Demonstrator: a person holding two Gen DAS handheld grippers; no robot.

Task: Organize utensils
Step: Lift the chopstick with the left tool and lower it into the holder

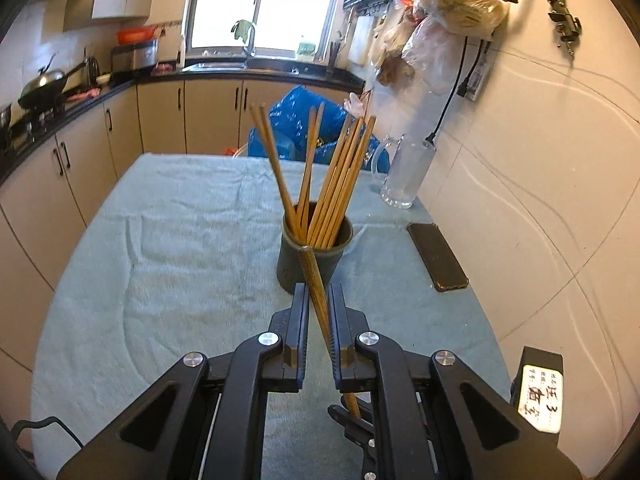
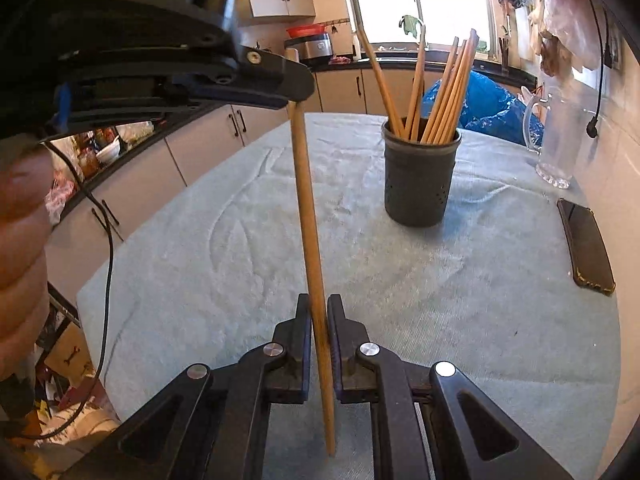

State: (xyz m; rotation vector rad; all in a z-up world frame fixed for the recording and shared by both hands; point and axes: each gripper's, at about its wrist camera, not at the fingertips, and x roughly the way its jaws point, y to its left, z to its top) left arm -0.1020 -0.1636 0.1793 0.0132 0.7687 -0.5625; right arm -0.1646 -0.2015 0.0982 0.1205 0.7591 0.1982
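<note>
1. A single wooden chopstick [image 2: 310, 216] is standing nearly upright above the pale blue cloth-covered table [image 2: 248, 240], gripped at both ends: the right gripper [image 2: 319, 322] is clamping its lower shaft between narrowly spaced fingers, while the left gripper [image 1: 319, 304] is closing on the thicker upper end.
2. The dark perforated holder [image 2: 418, 176], already bristling with chopsticks [image 2: 444, 88], is waiting just beyond, with a phone [image 2: 586, 246] and glass pitcher [image 2: 558, 140] off to the right.
3. The stick looks light, stiff and smooth, likely to pivot or slip; holding it near mid-shaft should be steadier.
</note>
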